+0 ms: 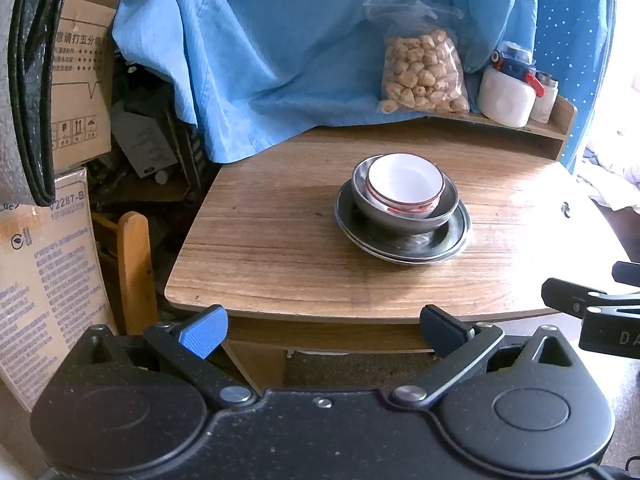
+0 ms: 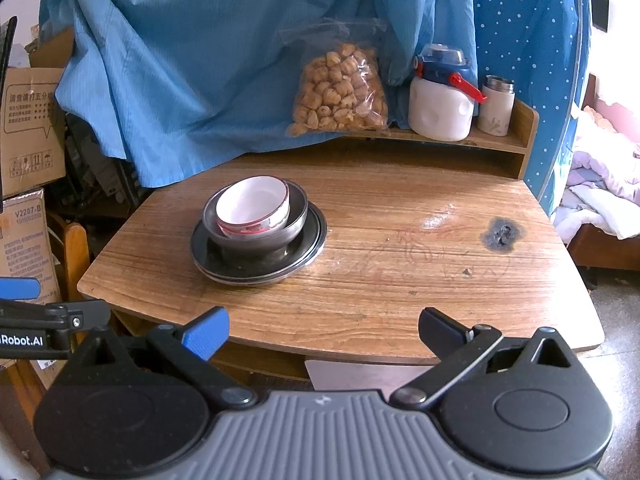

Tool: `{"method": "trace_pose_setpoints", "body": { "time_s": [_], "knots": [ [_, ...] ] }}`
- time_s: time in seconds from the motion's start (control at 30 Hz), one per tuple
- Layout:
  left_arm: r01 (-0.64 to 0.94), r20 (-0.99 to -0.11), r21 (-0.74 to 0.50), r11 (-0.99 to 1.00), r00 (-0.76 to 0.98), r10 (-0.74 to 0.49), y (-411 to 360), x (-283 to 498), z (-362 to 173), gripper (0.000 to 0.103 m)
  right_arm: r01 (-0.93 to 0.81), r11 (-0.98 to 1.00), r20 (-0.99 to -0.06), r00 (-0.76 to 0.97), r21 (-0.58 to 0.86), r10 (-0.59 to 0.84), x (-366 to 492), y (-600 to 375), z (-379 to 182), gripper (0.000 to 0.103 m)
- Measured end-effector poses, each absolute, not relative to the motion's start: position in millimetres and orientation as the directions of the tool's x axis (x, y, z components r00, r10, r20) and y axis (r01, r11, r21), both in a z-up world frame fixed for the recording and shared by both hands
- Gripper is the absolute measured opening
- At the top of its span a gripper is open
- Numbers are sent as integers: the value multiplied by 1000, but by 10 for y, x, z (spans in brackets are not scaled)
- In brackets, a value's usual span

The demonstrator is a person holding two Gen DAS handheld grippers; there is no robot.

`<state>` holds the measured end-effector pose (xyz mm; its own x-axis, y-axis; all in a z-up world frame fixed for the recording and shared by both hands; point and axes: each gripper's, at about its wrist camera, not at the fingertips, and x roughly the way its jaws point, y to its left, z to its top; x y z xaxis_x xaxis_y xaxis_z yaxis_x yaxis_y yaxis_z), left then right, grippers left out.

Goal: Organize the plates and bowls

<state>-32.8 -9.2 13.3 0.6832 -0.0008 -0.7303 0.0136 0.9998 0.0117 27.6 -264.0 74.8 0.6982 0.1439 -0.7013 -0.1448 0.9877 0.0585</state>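
A white bowl with a red rim [image 1: 405, 182] [image 2: 253, 204] sits tilted inside a grey metal bowl [image 1: 404, 216] [image 2: 256, 238]. That metal bowl stands on stacked metal plates [image 1: 448, 245] [image 2: 308, 254] in the middle of the wooden table [image 1: 280, 248] [image 2: 400, 280]. My left gripper [image 1: 324, 330] is open and empty, held off the table's front edge, well short of the stack. My right gripper [image 2: 324, 334] is also open and empty at the front edge, with the stack ahead to its left. Each gripper shows at the edge of the other's view.
A low wooden shelf [image 1: 560, 128] [image 2: 516, 136] at the table's back holds a bag of snacks [image 1: 420, 76] [image 2: 340, 92], a white jug [image 1: 506, 92] [image 2: 440, 108] and a small flask [image 2: 496, 106]. Blue cloth [image 1: 280, 48] [image 2: 220, 60] hangs behind. Cardboard boxes [image 1: 76, 92] and a wooden chair [image 1: 136, 268] stand left.
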Motion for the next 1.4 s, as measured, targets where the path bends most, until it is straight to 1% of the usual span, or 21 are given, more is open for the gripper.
{"method": "trace_pose_setpoints", "body": {
  "time_s": [1.4],
  "knots": [
    [26, -747, 10, 1000, 665, -10, -92, -305, 121, 102, -143, 988, -700, 699, 60, 143, 268, -2594, 762, 103]
  ]
}}
